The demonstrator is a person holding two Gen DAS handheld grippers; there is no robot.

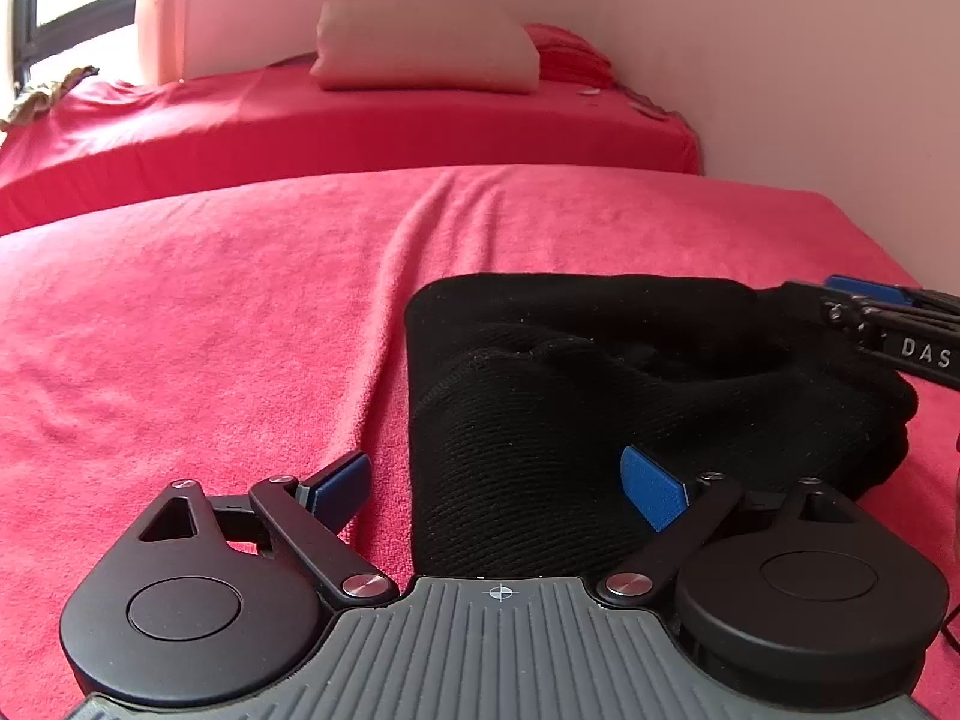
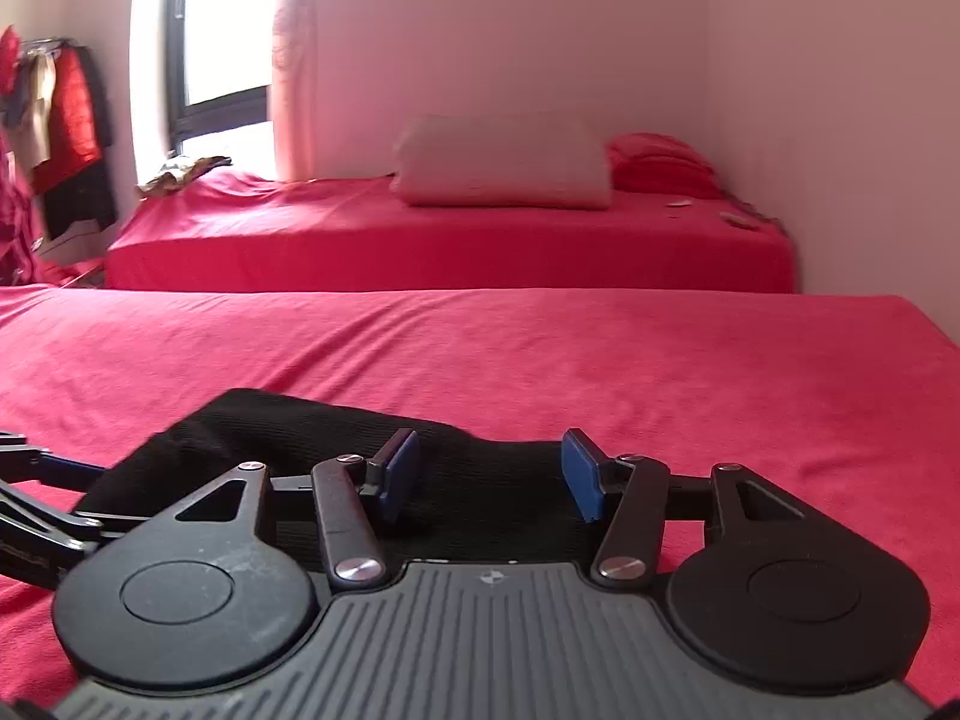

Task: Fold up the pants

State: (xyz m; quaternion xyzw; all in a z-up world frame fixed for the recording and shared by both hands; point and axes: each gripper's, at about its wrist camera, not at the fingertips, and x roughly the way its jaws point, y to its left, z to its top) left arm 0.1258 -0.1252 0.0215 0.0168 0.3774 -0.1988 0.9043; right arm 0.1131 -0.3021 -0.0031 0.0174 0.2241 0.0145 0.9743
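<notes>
The black pants [image 1: 600, 384] lie folded in a thick bundle on the red bed cover [image 1: 210, 312]. My left gripper [image 1: 498, 489] is open, its blue pads either side of the bundle's near left edge, holding nothing. The right gripper [image 1: 864, 306] shows at the bundle's far right edge in the left wrist view. In the right wrist view the pants [image 2: 312, 432] lie just beyond and under my right gripper [image 2: 492, 474], which is open with its blue pads apart above the cloth. The left gripper's linkage [image 2: 36, 516] shows at the left edge.
A second red bed [image 2: 450, 240] stands behind, with a beige pillow [image 2: 504, 162] and red pillow [image 2: 660, 162] against the pink wall. A window [image 2: 222, 30] and hanging clothes [image 2: 60, 120] are at far left. The wall [image 1: 840, 90] closes the right side.
</notes>
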